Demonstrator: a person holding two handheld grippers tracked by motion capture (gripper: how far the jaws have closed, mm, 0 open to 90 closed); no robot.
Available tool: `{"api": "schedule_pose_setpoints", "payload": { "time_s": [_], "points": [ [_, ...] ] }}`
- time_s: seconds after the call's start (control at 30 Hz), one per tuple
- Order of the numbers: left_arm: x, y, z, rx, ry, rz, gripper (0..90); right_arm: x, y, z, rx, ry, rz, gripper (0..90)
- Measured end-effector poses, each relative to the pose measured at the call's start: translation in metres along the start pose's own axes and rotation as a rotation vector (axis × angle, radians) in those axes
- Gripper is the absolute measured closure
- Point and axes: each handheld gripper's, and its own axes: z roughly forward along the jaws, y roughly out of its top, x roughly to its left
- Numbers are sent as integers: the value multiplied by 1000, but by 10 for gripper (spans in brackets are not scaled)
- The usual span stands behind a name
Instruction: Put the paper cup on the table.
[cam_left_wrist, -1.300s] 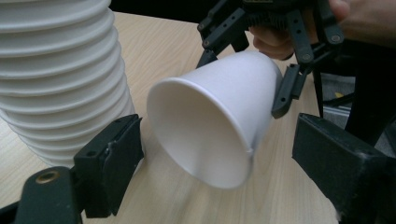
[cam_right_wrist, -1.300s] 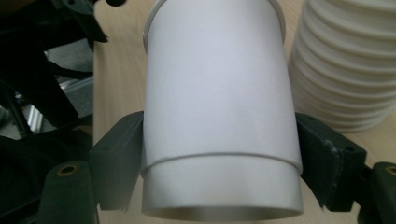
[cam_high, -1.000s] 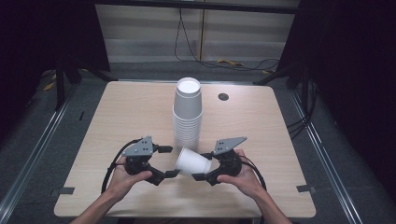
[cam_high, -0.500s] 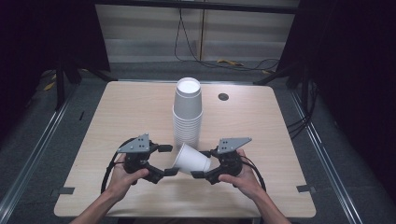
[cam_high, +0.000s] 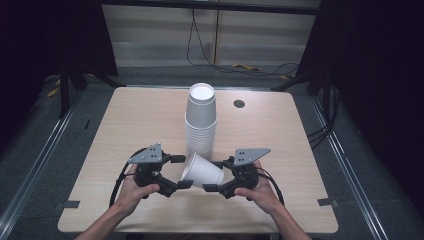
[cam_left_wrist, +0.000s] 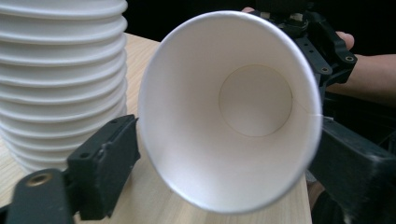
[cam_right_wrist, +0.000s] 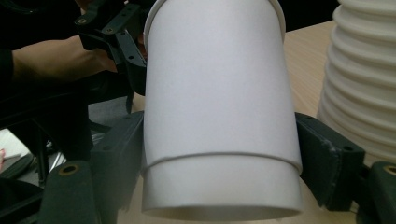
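A white paper cup (cam_high: 202, 171) lies on its side in the air just above the table, in front of a tall stack of white cups (cam_high: 201, 122). My right gripper (cam_high: 212, 176) is shut on the cup's base end, with a jaw pressed on each side of the cup (cam_right_wrist: 219, 93). The cup's open mouth (cam_left_wrist: 229, 107) faces my left gripper (cam_high: 180, 171). That gripper is open, and its two jaws flank the rim. In the left gripper view the stack (cam_left_wrist: 60, 79) rises at the left, and in the right gripper view the stack (cam_right_wrist: 364, 79) stands at the right.
The light wooden table (cam_high: 135, 120) has a small dark round hole (cam_high: 239, 103) at the back right. The floor beyond the far edge carries cables. A person's hands hold both grippers near the front edge.
Both hands have shifted only slightly. The cup stays held sideways by the right gripper, with its mouth between the left gripper's jaws.
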Motion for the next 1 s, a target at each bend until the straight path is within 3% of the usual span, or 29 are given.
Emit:
{"api": "schedule_pose_setpoints", "payload": {
  "time_s": [0.1,0.13,0.47,0.7,0.8,1.0],
  "points": [
    [1,0,2,6,-3,-6,18,2,0,3,3,24,-10,231],
    [1,0,2,4,-25,-14,3,3,1,4,7,28,-16,231],
    [2,-2,6,10,-82,-21,0,7,1,10,18,60,-24,230],
    [1,-3,9,16,-92,-18,0,8,0,12,22,68,-32,229],
    [1,-2,8,20,-97,-1,49,8,0,12,33,57,-42,229],
    [1,-1,8,24,-109,7,63,8,0,12,46,58,-37,226]
  ]
}}
